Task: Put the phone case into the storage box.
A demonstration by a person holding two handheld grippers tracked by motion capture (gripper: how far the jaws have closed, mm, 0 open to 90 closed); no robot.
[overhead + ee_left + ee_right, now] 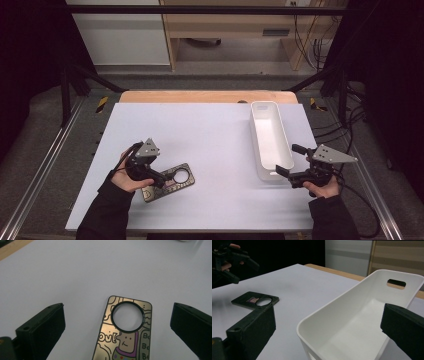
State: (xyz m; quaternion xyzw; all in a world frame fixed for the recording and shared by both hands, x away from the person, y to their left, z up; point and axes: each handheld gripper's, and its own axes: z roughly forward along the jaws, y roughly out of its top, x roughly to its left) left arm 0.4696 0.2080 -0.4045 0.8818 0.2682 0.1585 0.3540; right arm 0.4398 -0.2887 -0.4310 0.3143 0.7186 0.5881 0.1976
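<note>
Work has barely started, by my reckoning: the flat card [125, 335] lies on the white table [210, 130], ungrasped, at 12 o'clock from my left gripper [117, 325], jaws wide apart. My right gripper [327, 327] hangs agape at the empty bin [362, 315], where I guess the card goes.

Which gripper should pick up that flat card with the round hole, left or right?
Left. The left gripper hangs right over the card, jaws open on either side of it in the left gripper view. The right gripper is open by the white bin, away from the card.
</note>
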